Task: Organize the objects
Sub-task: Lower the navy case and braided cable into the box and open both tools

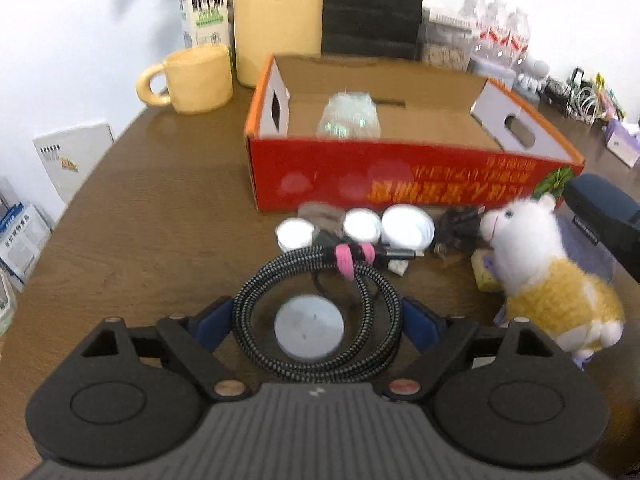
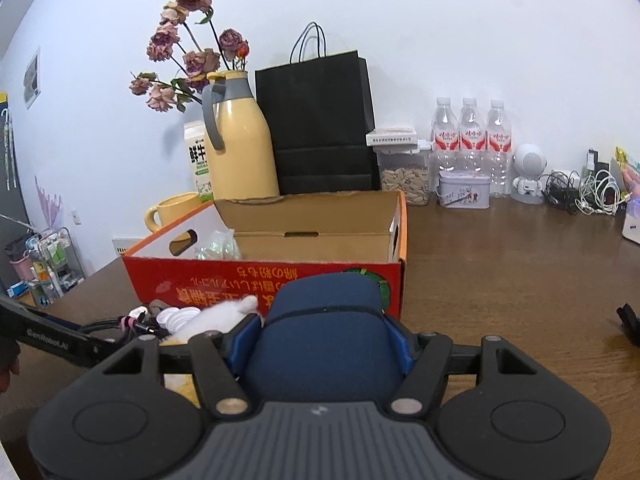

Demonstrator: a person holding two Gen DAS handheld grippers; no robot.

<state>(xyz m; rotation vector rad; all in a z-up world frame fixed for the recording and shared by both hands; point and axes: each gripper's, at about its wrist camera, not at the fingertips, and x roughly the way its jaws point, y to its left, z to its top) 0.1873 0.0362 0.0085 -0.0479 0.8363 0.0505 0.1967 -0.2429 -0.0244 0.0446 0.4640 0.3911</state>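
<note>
A coiled black braided cable (image 1: pixel 372 280) with a pink tie lies on the brown table, ringed around a white round disc (image 1: pixel 308 332). My left gripper (image 1: pixel 316 308) is open and straddles the coil, its blue pads right at the coil's two sides. My right gripper (image 2: pixel 322 340) is shut on a dark blue soft case (image 2: pixel 324 312), held in front of the red cardboard box (image 2: pixel 264 280). The box (image 1: pixel 400 176) is open on top, with a clear-wrapped packet (image 1: pixel 348 116) inside. The case also shows at the right edge (image 1: pixel 604 208) of the left wrist view.
Three white round lids (image 1: pixel 362 224), a dark bundle and a white-and-yellow plush alpaca (image 1: pixel 548 276) lie before the box. Behind it stand a yellow mug (image 1: pixel 196 80), yellow jug (image 2: pixel 240 152), milk carton, black paper bag (image 2: pixel 320 120), water bottles (image 2: pixel 472 136) and tangled cords.
</note>
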